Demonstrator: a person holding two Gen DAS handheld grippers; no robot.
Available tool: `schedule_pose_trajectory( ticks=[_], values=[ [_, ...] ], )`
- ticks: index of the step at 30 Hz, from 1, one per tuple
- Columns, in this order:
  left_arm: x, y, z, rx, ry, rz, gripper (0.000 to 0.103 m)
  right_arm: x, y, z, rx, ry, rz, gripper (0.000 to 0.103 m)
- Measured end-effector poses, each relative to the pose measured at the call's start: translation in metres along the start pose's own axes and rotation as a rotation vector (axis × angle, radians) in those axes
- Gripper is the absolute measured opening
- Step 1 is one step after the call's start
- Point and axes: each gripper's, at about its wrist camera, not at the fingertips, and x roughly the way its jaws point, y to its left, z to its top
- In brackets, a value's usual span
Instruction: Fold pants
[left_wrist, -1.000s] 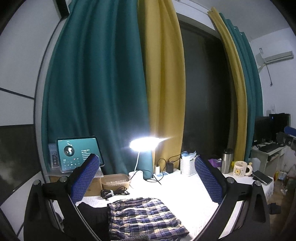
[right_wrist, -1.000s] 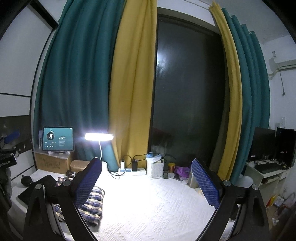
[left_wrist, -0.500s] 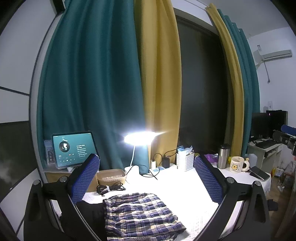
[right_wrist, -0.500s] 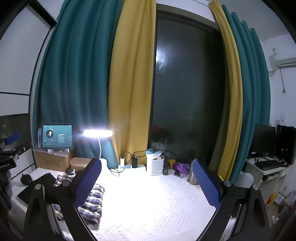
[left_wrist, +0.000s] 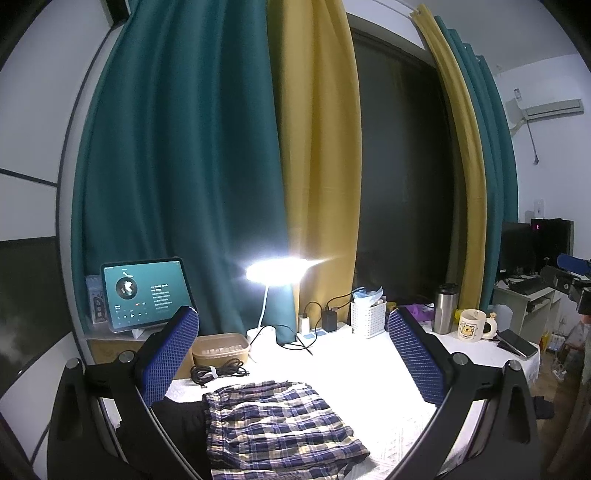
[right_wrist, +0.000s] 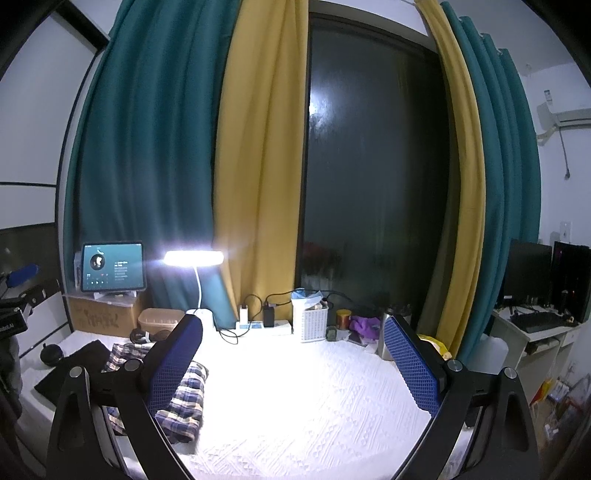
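Both hand-held grippers hang spread and empty above the surface, the left hand-held gripper (left_wrist: 291, 354) directly over the plaid pants (left_wrist: 280, 424) folded at the left edge, the right hand-held gripper (right_wrist: 291, 363) farther off toward the middle.

A table covered with a white textured cloth (right_wrist: 295, 417) carries a folded blue and cream plaid pair of pants (left_wrist: 280, 424), which lies beside a flat black cloth (right_wrist: 79, 363). Toward the back edge lie a coiled black cable (left_wrist: 218, 371), a beige plastic box (left_wrist: 220, 348), a white power strip (right_wrist: 264, 326), and a white perforated basket (left_wrist: 368, 319). At the right corner stand a steel tumbler (left_wrist: 445, 308) and a cream mug with a bear picture (left_wrist: 474, 325).
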Motion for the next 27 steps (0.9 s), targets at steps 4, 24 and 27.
schedule_pose_trajectory(
  ticks=[4, 24, 27],
  values=[
    [-0.001, 0.0003, -0.0001, -0.002, 0.0, 0.003, 0.102, 0.0006, 0.0013, -0.0006, 0.0, 0.001, 0.0, 0.099],
    [-0.003, -0.0009, 0.0004, -0.006, -0.003, 0.007, 0.102, 0.0031, 0.0023, -0.0026, -0.003, 0.006, 0.001, 0.099],
    [-0.0029, -0.0017, 0.0, -0.006, -0.001, 0.007, 0.102, 0.0031, 0.0026, -0.0031, -0.004, 0.007, 0.001, 0.099]
  ],
)
